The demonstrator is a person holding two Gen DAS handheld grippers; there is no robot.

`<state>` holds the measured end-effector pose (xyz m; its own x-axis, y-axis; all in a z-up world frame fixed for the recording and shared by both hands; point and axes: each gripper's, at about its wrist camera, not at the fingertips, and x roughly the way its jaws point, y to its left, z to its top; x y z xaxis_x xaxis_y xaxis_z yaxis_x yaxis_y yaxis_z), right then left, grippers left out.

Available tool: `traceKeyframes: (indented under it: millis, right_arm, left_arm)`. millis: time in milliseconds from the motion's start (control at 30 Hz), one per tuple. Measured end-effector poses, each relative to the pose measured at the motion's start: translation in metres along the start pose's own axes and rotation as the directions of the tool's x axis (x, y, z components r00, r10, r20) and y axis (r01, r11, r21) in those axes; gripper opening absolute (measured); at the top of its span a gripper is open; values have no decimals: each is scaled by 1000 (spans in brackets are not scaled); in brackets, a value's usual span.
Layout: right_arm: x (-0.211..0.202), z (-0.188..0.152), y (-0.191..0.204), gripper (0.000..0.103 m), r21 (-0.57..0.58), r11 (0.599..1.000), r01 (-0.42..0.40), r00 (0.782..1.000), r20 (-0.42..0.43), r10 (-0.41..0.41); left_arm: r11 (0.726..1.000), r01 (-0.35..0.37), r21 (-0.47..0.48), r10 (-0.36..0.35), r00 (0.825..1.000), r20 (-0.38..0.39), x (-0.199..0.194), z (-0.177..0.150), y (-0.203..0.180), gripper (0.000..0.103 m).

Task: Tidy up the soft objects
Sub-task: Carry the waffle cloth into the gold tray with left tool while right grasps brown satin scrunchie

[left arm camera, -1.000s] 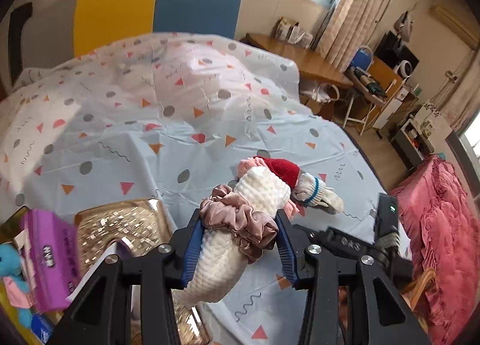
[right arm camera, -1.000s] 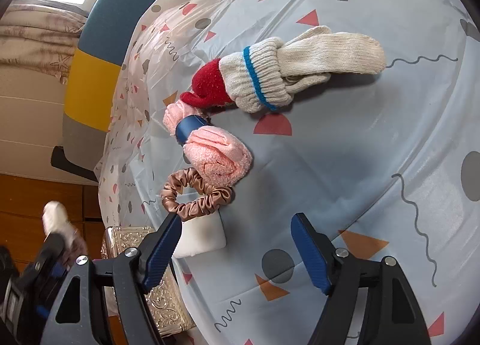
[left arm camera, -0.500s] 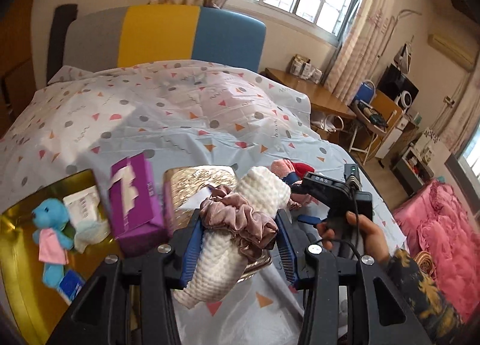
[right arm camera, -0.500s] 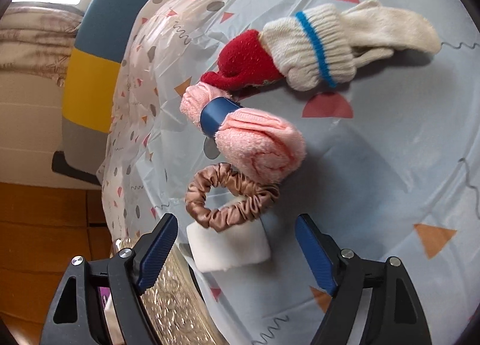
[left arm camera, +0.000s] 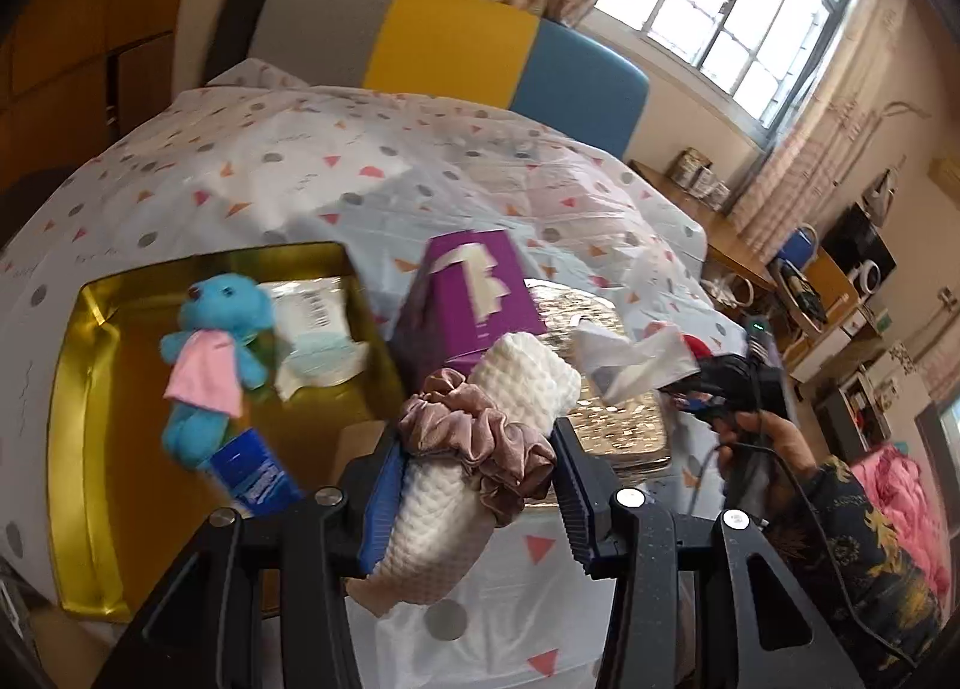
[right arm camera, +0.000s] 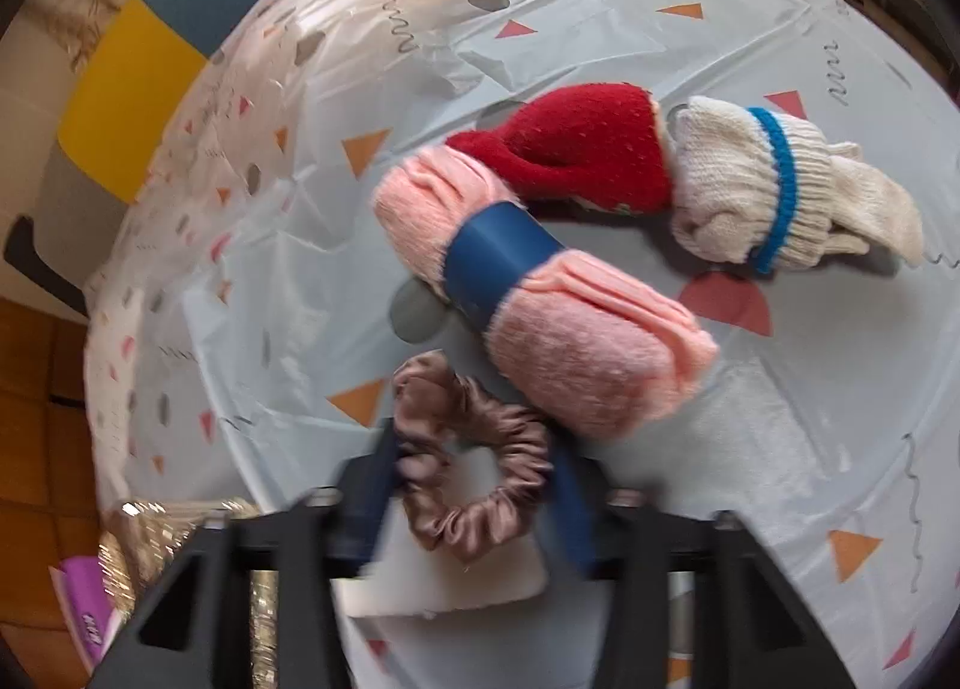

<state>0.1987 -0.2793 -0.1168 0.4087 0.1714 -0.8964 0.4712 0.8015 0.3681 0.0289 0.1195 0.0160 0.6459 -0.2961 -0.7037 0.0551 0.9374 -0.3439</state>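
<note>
Left gripper (left arm camera: pixel 477 488) is clamping the white towel roll (left arm camera: pixel 474 449), its scrunchie (left arm camera: pixel 477 428) sitting between the jaws. Right gripper (right arm camera: pixel 474 497) is straddling a second scrunchie (right arm camera: pixel 474 464), jaws narrow; contact is blurred, cannot tell.

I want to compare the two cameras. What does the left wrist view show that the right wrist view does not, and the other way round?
Only the left wrist view shows the gold tray holding a blue teddy bear, and the left gripper shut on a white towel roll banded by a scrunchie.

Only the right wrist view shows the pink towel roll, the cream glove, and another scrunchie on a white roll between the right gripper's fingers.

Both show the patterned bedsheet and the purple tissue box.
</note>
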Motion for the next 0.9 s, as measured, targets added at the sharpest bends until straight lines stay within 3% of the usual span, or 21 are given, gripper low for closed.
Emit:
traceKeyframes:
  millis: [200, 300, 367, 433, 567, 667, 733, 900]
  right_arm:
    - [-17, -11, -56, 24, 80, 984, -158, 987, -22, 160]
    - [-21, -18, -83, 25, 126, 956, -266, 960, -59, 274]
    - [-27, -20, -95, 23, 119, 974, -193, 980, -25, 198]
    - [-28, -21, -99, 20, 96, 981, -166, 985, -21, 169]
    - [-28, -30, -68, 20, -119, 993, -6, 1000, 2, 6]
    - [-22, -46, -37, 24, -326, 930, 171, 985, 64, -159]
    - [-19, -55, -25, 24, -397, 884, 247, 969, 105, -223]
    - [-18, -57, -27, 25, -404, 881, 246, 969, 109, -221]
  left_arm:
    - [995, -47, -89, 46, 999, -13, -1, -15, 41, 47]
    - [990, -62, -126, 60, 998, -20, -1, -21, 56, 47]
    - [987, -69, -143, 67, 998, -18, -2, -23, 61, 47]
    - [985, -88, -147, 87, 996, -8, -5, -25, 65, 47]
    - [977, -142, -159, 143, 990, -7, -9, -33, 80, 47]
    - [962, -182, -203, 180, 983, -30, -8, -41, 101, 47]
    - [948, -214, -234, 208, 977, -50, -7, -49, 115, 47]
    - [918, -209, -336, 189, 978, -90, -1, -59, 140, 47]
